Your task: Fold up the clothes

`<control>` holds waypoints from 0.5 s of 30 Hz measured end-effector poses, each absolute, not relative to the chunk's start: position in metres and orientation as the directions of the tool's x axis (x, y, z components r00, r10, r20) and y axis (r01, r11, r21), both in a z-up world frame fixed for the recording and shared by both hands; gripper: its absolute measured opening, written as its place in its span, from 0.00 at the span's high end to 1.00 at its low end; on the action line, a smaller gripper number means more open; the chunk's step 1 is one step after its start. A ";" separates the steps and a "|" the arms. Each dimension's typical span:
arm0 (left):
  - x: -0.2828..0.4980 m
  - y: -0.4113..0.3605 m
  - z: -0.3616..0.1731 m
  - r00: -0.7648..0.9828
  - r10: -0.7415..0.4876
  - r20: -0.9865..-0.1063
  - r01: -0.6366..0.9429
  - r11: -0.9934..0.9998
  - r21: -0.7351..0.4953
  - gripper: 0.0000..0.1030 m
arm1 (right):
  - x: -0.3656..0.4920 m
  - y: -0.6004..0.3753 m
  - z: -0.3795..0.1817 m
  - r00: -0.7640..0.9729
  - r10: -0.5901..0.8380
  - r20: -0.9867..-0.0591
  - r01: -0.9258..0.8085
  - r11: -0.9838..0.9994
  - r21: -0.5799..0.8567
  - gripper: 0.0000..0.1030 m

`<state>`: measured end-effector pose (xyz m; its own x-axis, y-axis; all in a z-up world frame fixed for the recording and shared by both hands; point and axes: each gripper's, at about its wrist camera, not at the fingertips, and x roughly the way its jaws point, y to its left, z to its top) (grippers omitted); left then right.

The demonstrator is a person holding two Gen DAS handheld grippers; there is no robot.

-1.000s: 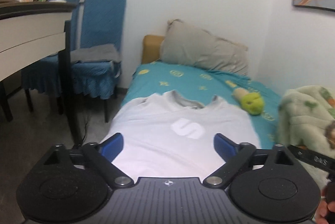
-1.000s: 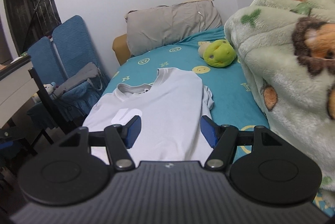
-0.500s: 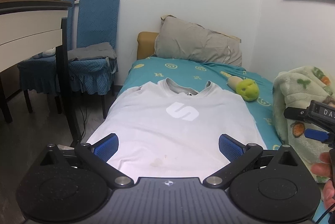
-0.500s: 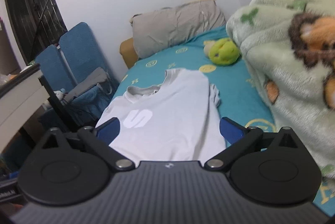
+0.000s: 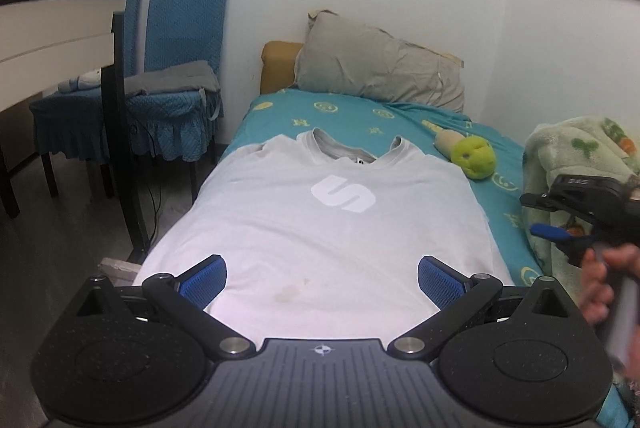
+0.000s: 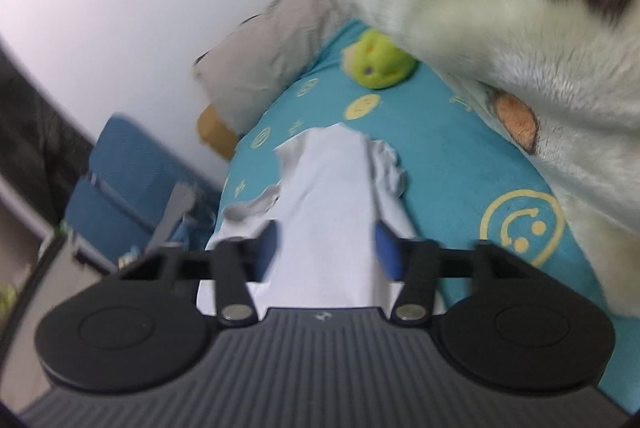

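Note:
A white T-shirt point(image 5: 320, 228) with a white S logo lies flat, front up, on the teal bed sheet point(image 5: 360, 112), collar toward the pillow. My left gripper point(image 5: 322, 278) is open and empty, hovering over the shirt's lower hem. My right gripper point(image 6: 326, 248) is open and empty over the shirt's right side point(image 6: 332, 204); that view is blurred. It also shows at the right edge of the left wrist view point(image 5: 568, 216), held by a hand. The shirt's right sleeve point(image 6: 390, 168) lies crumpled beside the body.
A grey pillow point(image 5: 380, 64) lies at the bed's head. A green plush toy point(image 5: 472, 158) sits right of the collar. A fluffy green blanket point(image 5: 576, 156) is piled along the right side. Blue chairs point(image 5: 176, 68) and a desk point(image 5: 52, 24) stand left of the bed.
My left gripper has come closer over the shirt's hem. My right gripper has swung right and tilted sharply toward the blanket side, its jaws narrower than half a second ago.

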<state>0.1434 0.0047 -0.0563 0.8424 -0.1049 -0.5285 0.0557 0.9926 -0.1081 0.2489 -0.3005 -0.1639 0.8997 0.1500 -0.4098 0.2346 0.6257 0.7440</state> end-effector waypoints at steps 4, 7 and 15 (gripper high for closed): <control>0.155 0.003 -0.066 0.839 -0.101 -0.535 0.052 0.993 -0.105 0.00 | 0.286 -0.310 -0.194 0.895 0.078 -0.438 0.328 0.551 0.767 0.72; 0.168 0.002 -0.074 0.830 -0.107 -0.548 0.050 0.992 -0.117 0.00 | 0.315 -0.313 -0.216 0.882 0.034 -0.470 0.384 0.525 0.759 0.72; 0.197 0.000 -0.089 0.841 -0.129 -0.525 0.064 0.988 -0.139 0.00 | 0.358 -0.322 -0.247 0.891 0.068 -0.449 0.349 0.533 0.771 0.74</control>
